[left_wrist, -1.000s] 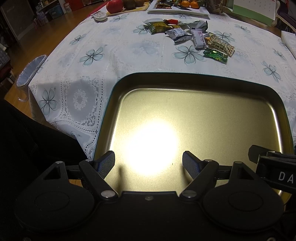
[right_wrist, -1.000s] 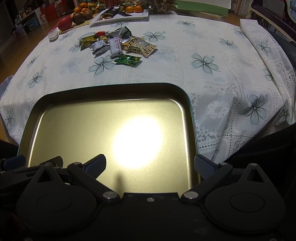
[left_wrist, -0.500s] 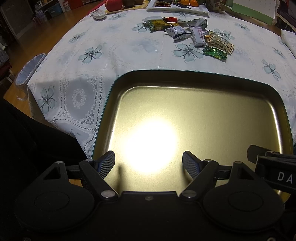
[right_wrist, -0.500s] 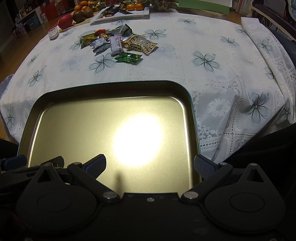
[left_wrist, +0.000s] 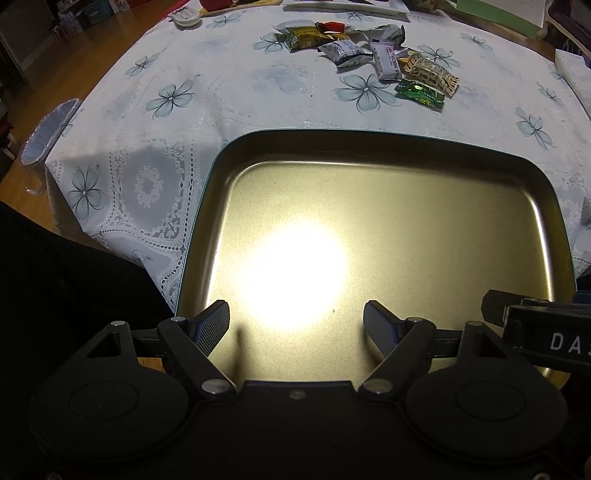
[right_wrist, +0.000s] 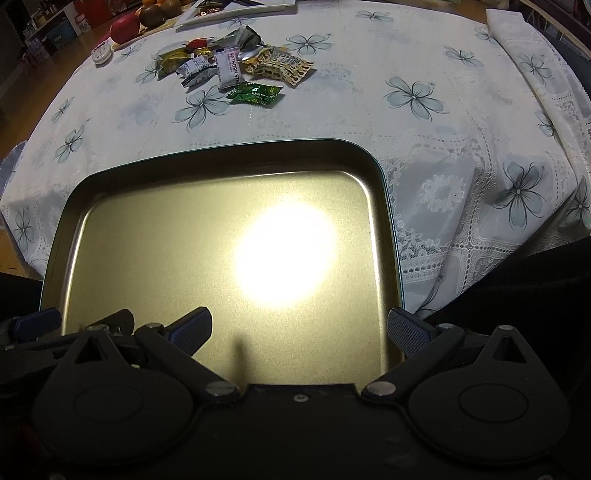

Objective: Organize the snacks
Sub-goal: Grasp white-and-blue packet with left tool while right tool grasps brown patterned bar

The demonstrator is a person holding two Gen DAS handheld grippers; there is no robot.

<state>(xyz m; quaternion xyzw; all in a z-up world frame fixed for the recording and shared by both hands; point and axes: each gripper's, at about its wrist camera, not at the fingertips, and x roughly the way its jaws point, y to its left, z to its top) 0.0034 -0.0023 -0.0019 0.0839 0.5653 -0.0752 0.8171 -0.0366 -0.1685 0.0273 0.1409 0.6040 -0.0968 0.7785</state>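
A gold metal tray (left_wrist: 406,192) with a teal rim lies empty on the near part of the table; it also shows in the right wrist view (right_wrist: 155,229). A pile of several wrapped snacks (left_wrist: 369,55) lies beyond it, also in the right wrist view (right_wrist: 236,70); the nearest is a green packet (left_wrist: 419,93) (right_wrist: 255,93). My left gripper (left_wrist: 296,325) is open and empty over the tray's near left edge. My right gripper (right_wrist: 300,330) is open and empty over the tray's near right edge. A bright lamp glare sits on the tray floor.
The table has a white floral lace cloth (left_wrist: 177,96). Fruit (right_wrist: 125,27), a white tray (right_wrist: 236,7) and a small white object (right_wrist: 101,55) stand at the far edge. A folded cloth (right_wrist: 524,40) lies at the right. A clear bin (left_wrist: 48,129) stands on the floor at left.
Both grippers have moved forward a little over the tray, so the snack pile and table look closer. The jaws stay open. Nothing on the table has moved.
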